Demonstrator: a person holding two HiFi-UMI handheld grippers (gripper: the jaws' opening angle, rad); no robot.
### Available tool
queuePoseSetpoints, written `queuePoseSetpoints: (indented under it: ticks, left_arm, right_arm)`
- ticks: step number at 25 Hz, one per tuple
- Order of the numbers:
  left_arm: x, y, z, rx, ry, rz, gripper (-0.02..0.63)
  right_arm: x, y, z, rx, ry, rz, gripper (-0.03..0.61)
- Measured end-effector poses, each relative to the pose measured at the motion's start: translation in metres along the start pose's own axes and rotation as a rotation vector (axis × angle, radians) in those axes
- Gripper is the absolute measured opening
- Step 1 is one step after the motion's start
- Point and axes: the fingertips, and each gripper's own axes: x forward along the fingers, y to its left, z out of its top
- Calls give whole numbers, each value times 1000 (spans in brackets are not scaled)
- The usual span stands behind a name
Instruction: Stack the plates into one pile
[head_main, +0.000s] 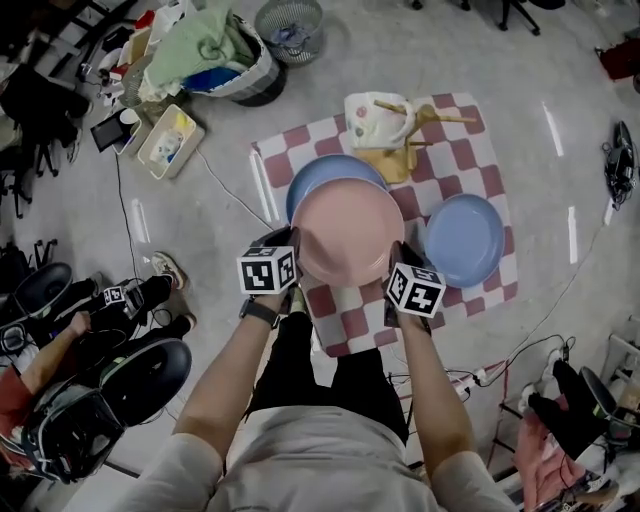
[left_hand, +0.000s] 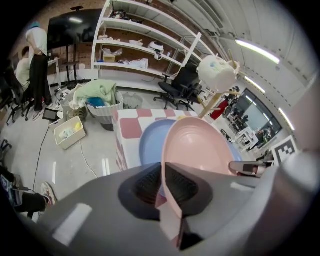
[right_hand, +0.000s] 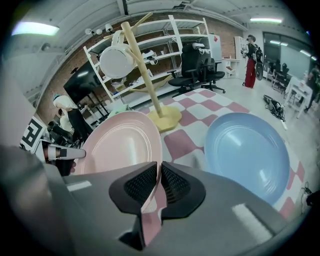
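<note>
Now, left claw (head_main: 297, 258) and right claw (head_main: 392, 268) both tight on the pink plate (head_main: 347, 232), over a blue plate (head_main: 325, 172).

The pink plate (head_main: 347, 232) looks smooth with a soft satin sheen; whether it is glazed ceramic or hard plastic I cannot tell. The blue plate beneath it (head_main: 325, 172) and the other blue plate (head_main: 464, 239) show the same finish. The left gripper (left_hand: 163, 182) and right gripper (right_hand: 160, 182) have matt grey, plastic-looking shells, their jaws lined with black ribbed pads (right_hand: 142, 184). The checked cloth (head_main: 470, 150) is matt, the mug stand (right_hand: 145, 75) is pale bare wood, and the floor (head_main: 560, 120) is smooth with a dull shine.
</note>
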Motion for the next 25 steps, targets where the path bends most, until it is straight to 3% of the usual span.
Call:
queuePoseSetpoints:
  ticks: [13, 21, 25]
  left_arm:
    - [27, 41, 38, -34, 10, 62, 23]
    - [37, 44, 36, -30, 6, 41, 26]
    - [38, 43, 44, -30, -40, 32, 28]
  right_arm:
    - [43, 20, 26, 31, 9, 13, 41]
    - [56, 29, 18, -75, 45, 15, 52]
    - [54, 29, 26, -107, -8, 6, 72]
